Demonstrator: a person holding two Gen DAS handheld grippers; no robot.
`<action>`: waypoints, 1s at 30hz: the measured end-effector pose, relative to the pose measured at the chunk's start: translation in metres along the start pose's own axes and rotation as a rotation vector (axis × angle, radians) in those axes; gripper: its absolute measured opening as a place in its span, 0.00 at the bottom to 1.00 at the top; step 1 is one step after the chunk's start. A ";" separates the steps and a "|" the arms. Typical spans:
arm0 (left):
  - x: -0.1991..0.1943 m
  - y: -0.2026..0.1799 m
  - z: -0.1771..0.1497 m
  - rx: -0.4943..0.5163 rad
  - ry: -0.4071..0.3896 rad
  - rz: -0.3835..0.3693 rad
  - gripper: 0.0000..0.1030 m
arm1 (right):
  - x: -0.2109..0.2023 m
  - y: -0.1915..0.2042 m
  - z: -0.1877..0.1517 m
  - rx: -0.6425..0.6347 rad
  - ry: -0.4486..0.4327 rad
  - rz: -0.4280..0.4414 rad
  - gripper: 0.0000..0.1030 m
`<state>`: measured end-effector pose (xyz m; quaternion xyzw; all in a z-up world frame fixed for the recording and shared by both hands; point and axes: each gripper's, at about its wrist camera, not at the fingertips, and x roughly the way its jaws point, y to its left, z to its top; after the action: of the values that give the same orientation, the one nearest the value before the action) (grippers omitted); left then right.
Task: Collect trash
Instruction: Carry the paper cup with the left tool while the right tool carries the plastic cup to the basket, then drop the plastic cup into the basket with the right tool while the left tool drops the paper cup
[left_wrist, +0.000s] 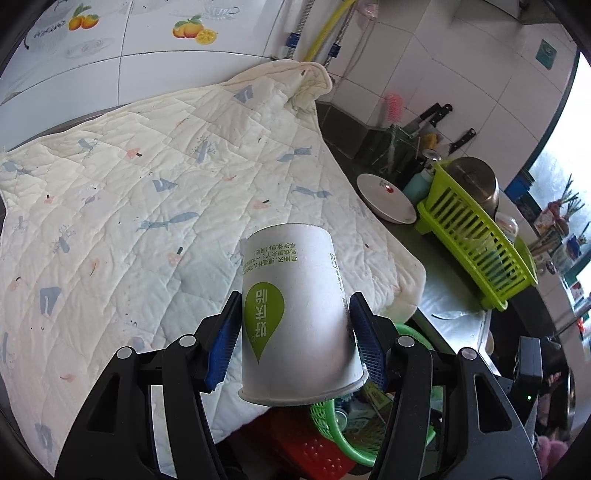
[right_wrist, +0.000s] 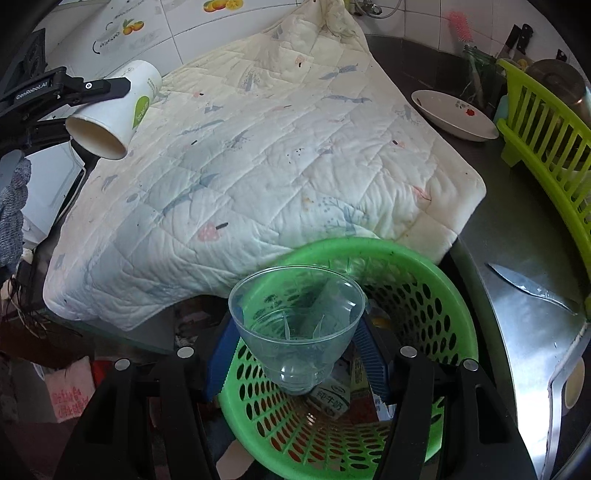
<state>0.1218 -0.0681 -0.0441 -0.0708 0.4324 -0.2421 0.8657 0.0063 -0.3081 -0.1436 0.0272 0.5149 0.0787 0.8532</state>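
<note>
Quilted pad (left_wrist: 147, 192), cream with small blue and pink prints, spread over most of the surface (right_wrist: 517, 229), its far corner bunched up against the tiled wall (left_wrist: 424, 66) and its near edge overhanging the front edge of the surface. Dark surface left bare along the right side only. Lime-green dish rack (left_wrist: 476, 236) at the right edge of the surface, holding a metal pot (left_wrist: 474, 182). Green perforated basket (right_wrist: 424, 295), round, below the front edge of the surface near the pad's right front corner, holding cartons and other scraps; directly beneath the right gripper. White shallow dish (right_wrist: 454, 114) with a small red mark, on the bare surface between the pad's right edge and the rack. Knife blade (right_wrist: 532, 288) lying flat on the steel strip at the right front of the surface, beside the rack. Knives (left_wrist: 436, 114) and a pink brush (left_wrist: 394, 107) standing by the wall at the far right corner. Paper cup (left_wrist: 295, 314), white with a green drop-shaped logo, clamped sideways between the blue pads of the left gripper (left_wrist: 295, 332), rim toward the camera, carried above the front part of the pad. Clear plastic cup (right_wrist: 297, 325), mouth facing away from the camera, base toward it, pinched between the blue pads of the right gripper (right_wrist: 295, 354) and held over the basket's opening. Both grippers part-open, each closed only as far as its cup allows.
</note>
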 end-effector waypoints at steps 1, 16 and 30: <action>-0.002 -0.004 -0.004 0.005 -0.001 -0.002 0.56 | -0.002 -0.002 -0.004 0.004 0.003 0.003 0.57; -0.020 -0.051 -0.051 0.040 0.010 -0.067 0.56 | -0.013 -0.027 -0.059 0.061 0.061 -0.009 0.57; -0.007 -0.087 -0.080 0.101 0.067 -0.136 0.57 | -0.034 -0.031 -0.069 0.104 0.006 0.001 0.69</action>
<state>0.0246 -0.1333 -0.0597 -0.0478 0.4425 -0.3240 0.8348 -0.0664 -0.3467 -0.1501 0.0716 0.5209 0.0522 0.8490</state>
